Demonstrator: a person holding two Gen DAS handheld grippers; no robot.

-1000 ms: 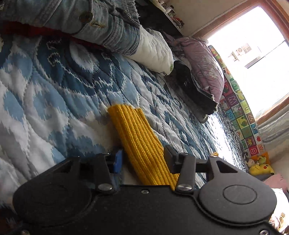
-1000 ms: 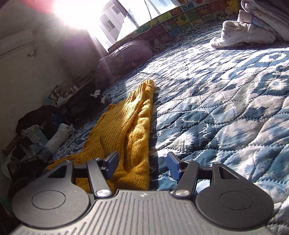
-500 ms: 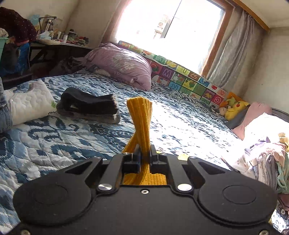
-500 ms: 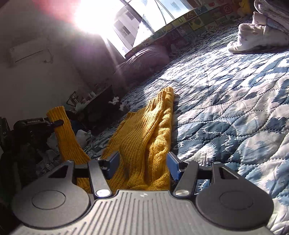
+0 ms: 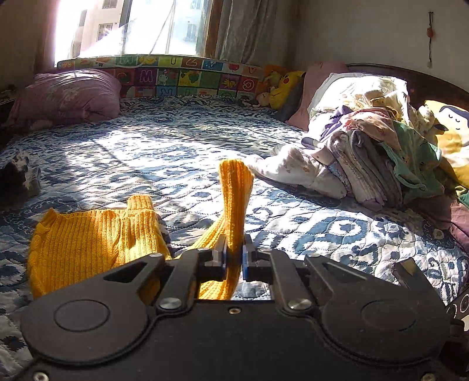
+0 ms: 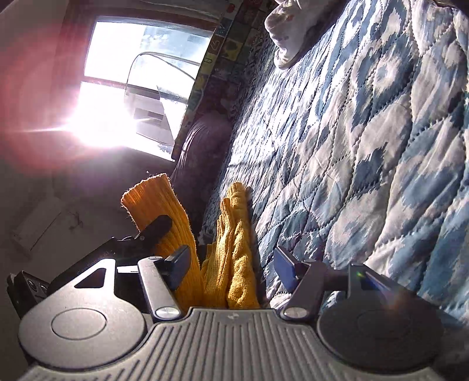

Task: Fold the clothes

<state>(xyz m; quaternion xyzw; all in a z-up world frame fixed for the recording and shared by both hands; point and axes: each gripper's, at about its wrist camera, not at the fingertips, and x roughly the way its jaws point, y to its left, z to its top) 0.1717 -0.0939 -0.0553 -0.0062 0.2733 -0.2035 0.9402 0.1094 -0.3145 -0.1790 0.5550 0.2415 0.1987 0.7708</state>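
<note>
Left wrist view: the left gripper (image 5: 234, 262) has its black fingers with blue pads clamped on a sleeve of the mustard-yellow ribbed knit sweater (image 5: 96, 243); the ribbed cuff (image 5: 236, 178) stands upright above the fingers, lifted clear of the bed. The body of the sweater lies flat on the blue-and-white quilted bedspread (image 5: 176, 152) at 9 o'clock of the gripper, its second cuff pointing toward 12 o'clock. At 2 o'clock, a stack of folded pastel clothes (image 5: 366, 164) rests on the bedspread, with a white printed garment spread at its foot. At 12 o'clock, along the far edge of the bed beneath the window (image 5: 132, 26), stands a multicoloured alphabet play mat (image 5: 176, 76); the letters "W", "U" and "G" can be read on its tiles. A purple pillow (image 5: 64, 96) lies at 10 o'clock, and a yellow plush toy (image 5: 283, 88) sits at 1 o'clock beside the mat.

Right wrist view: the right gripper (image 6: 231, 265) holds its fingers apart, and a folded part of the sweater (image 6: 234, 249) lies between them, touching neither pad as far as can be seen. The camera is rolled, so the bedspread (image 6: 366, 132) rises along the right side. At 10 o'clock, the left gripper (image 6: 146, 234) appears with the raised sleeve pinched in it. No brand marks are legible on either gripper.
</note>
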